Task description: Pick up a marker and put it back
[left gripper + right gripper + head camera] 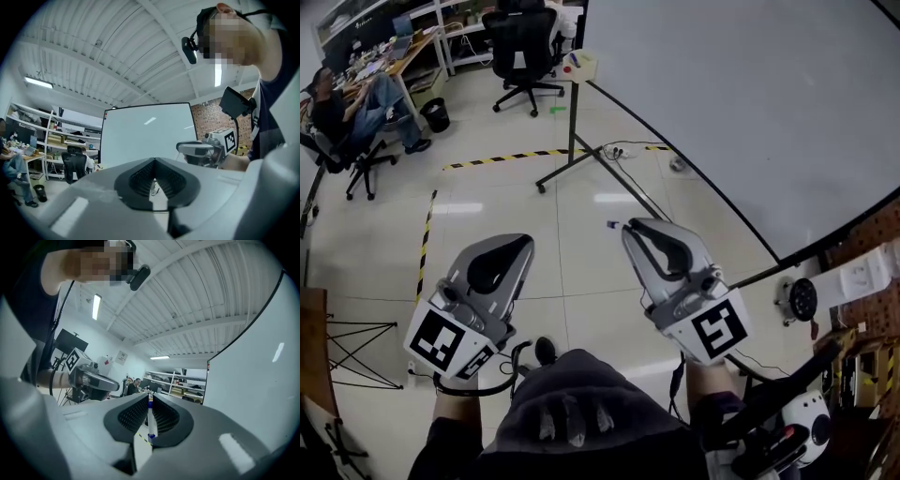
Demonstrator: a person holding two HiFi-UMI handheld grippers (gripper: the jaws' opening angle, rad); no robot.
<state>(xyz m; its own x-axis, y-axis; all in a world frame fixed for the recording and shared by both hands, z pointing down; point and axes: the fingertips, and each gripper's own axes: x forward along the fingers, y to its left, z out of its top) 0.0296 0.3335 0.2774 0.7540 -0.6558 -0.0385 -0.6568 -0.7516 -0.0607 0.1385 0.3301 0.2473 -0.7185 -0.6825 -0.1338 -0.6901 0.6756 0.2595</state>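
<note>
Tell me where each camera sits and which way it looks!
Head view: on the person's head, facing down at the floor; shows left gripper, right gripper, lap.
Left gripper view: on that gripper, looking along its shut jaws at the whiteboard; person's chest shows.
Right gripper view: on that gripper, looking along jaws shut on the marker toward shelves; person's arm shows.
Shared: both gripper views show the whiteboard and the other gripper.

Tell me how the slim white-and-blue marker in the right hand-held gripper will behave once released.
The slim white-and-blue marker looks rigid and light, pinched straight by the right hand-held gripper. Its round barrel will probably roll if laid flat.
</note>
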